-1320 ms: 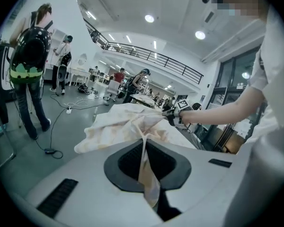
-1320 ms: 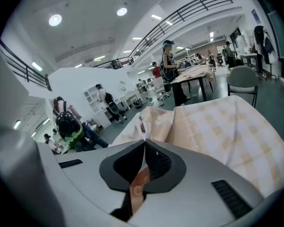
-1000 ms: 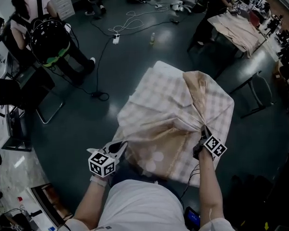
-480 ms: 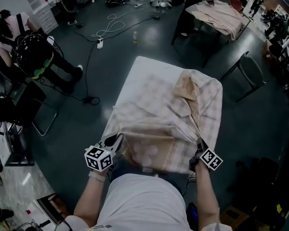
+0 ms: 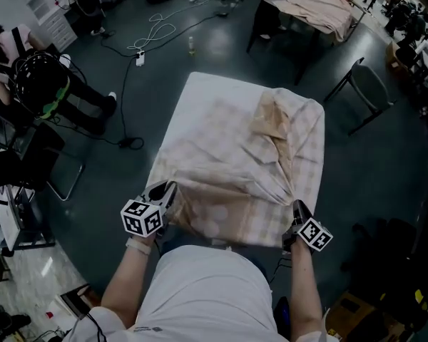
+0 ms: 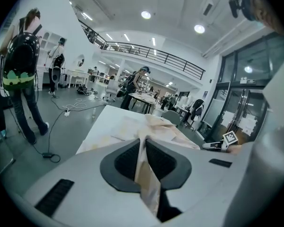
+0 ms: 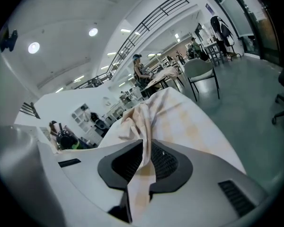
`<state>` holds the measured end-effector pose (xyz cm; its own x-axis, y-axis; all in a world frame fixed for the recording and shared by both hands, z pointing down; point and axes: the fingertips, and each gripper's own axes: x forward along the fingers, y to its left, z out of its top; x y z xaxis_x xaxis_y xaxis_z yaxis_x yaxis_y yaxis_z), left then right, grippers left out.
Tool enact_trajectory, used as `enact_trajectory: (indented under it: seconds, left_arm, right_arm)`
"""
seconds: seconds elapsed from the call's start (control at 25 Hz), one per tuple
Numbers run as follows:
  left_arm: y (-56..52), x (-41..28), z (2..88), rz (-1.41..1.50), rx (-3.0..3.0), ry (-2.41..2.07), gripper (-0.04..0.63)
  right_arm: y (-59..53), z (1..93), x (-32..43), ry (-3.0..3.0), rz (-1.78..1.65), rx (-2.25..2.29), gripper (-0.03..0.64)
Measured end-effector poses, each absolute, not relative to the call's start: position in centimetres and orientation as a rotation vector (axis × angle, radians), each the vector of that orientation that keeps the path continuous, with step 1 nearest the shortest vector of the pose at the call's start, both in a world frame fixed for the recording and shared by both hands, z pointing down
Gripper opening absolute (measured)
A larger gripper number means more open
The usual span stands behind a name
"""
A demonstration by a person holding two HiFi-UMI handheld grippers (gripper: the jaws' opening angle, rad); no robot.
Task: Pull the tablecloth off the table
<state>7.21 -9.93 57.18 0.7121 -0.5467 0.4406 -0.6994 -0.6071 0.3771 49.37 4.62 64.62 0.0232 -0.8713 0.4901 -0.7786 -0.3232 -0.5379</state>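
A beige checked tablecloth [image 5: 235,169] lies bunched over a white table [image 5: 200,91], whose far left part is bare. A folded-back hump of cloth sits near the far right corner. My left gripper [image 5: 162,194] is at the near left edge, shut on a pinch of the tablecloth [image 6: 144,174] that runs between its jaws. At the near right corner my right gripper [image 5: 297,209] is shut on another fold of the tablecloth [image 7: 144,126], which stretches taut from the hump to the jaws. Both grips show clearly in the gripper views.
A person with a black backpack [image 5: 39,84] stands at the left beside a dark chair [image 5: 21,162]. Cables [image 5: 157,30] and a bottle [image 5: 191,45] lie on the floor beyond the table. A chair [image 5: 364,84] stands at the right, another cloth-covered table [image 5: 314,2] at the back.
Both grippers have drawn the cloth toward the person, the right one farther. The cloth has slid off the far end, baring more white table there.
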Motion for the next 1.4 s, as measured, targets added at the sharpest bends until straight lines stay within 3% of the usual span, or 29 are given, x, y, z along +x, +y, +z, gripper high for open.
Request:
enact_trajectory:
  seconds: [0.28, 0.4, 0.72, 1.4]
  left_arm:
    - [-8.8, 7.5, 55.6, 0.358, 2.404, -0.948, 0.034]
    - [-8.8, 6.5, 53.7, 0.259, 2.403, -0.991, 0.107]
    - [-8.3, 1.0, 50.9, 0.204, 2.39, -1.185, 0.141]
    - [1.1, -6.5, 64.3, 0.451, 2.055, -1.305, 0.288]
  right_arm:
    - [2.2, 60.7, 50.0, 2.017, -1.064, -2.187, 0.034]
    - [-1.9, 59.4, 48.1, 2.214, -1.004, -2.136, 0.106]
    - [-15.0, 57.9, 41.6, 2.638, -0.925, -1.929, 0.193]
    - [-27.0, 69.1, 37.5, 3.065, -1.279, -1.91, 0.227]
